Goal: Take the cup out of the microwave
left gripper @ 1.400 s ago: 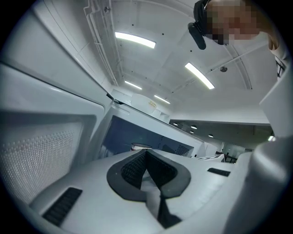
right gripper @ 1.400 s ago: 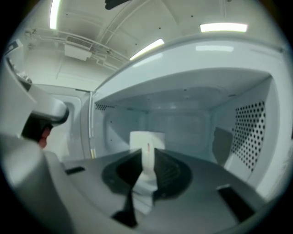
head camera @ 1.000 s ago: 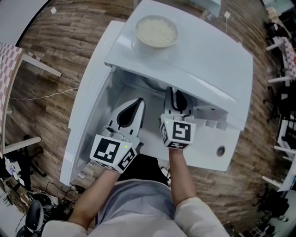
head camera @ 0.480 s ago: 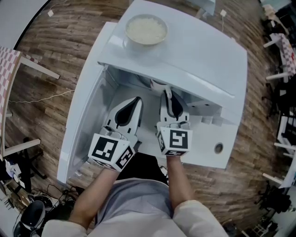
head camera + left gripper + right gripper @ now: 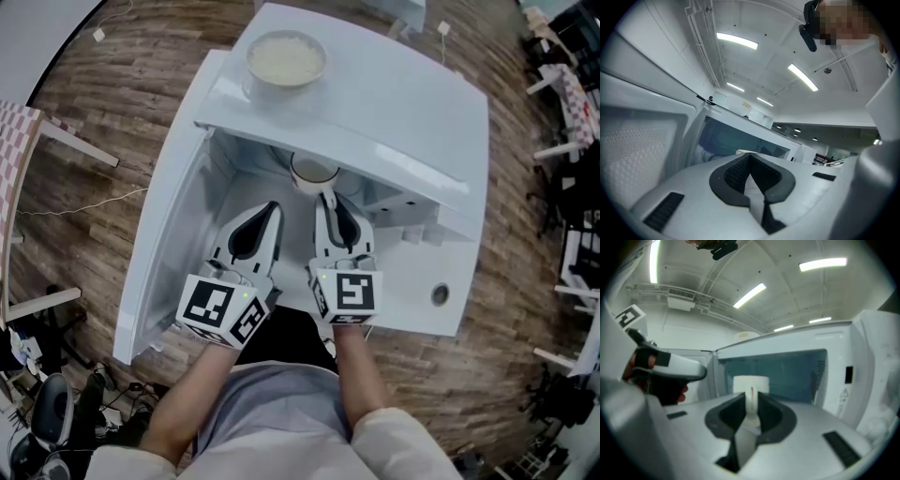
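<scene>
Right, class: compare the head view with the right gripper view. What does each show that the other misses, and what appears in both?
Only the head view: the wooden floor, the pale contents of the bowl on top of the microwave, and the person's forearms.
Only the right gripper view: the ceiling lights and the warning label on the microwave's front.
Both: the white cup gripped by the right gripper, the left gripper beside it, and the open microwave.
</scene>
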`<state>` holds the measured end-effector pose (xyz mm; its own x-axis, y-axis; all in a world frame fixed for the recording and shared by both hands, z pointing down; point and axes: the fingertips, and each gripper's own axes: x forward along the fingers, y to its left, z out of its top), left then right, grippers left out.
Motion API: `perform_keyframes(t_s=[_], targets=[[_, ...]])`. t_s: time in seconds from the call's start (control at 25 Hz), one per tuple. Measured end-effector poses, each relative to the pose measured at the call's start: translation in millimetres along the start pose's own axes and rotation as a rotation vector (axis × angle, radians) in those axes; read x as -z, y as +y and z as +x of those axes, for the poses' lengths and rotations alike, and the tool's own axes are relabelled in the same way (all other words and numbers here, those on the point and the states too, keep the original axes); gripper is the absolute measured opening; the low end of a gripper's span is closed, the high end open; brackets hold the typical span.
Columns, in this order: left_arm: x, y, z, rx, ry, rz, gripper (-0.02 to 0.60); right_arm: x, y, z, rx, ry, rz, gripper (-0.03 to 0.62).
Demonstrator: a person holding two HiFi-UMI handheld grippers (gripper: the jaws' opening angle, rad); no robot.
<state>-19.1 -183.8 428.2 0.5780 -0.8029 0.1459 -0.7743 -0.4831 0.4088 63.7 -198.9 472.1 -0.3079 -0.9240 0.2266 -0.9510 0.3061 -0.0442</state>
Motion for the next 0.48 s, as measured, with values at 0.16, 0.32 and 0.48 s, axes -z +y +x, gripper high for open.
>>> perform_keyframes(t_s=[0.16, 0.32, 0.48], targets=[[2, -1, -4, 0.000, -0.001, 0.002, 0.014, 1, 4, -6, -0.007, 0.000, 0.000, 0.071], [3, -2, -8, 0.000, -0.005, 0.005, 0.014, -1, 8, -12, -0.012, 0.004, -0.001, 0.071], [0, -6, -12, 0.004, -0.011, 0.006, 0.015, -5, 13, -19, -0.025, -0.007, -0.006, 0.071]])
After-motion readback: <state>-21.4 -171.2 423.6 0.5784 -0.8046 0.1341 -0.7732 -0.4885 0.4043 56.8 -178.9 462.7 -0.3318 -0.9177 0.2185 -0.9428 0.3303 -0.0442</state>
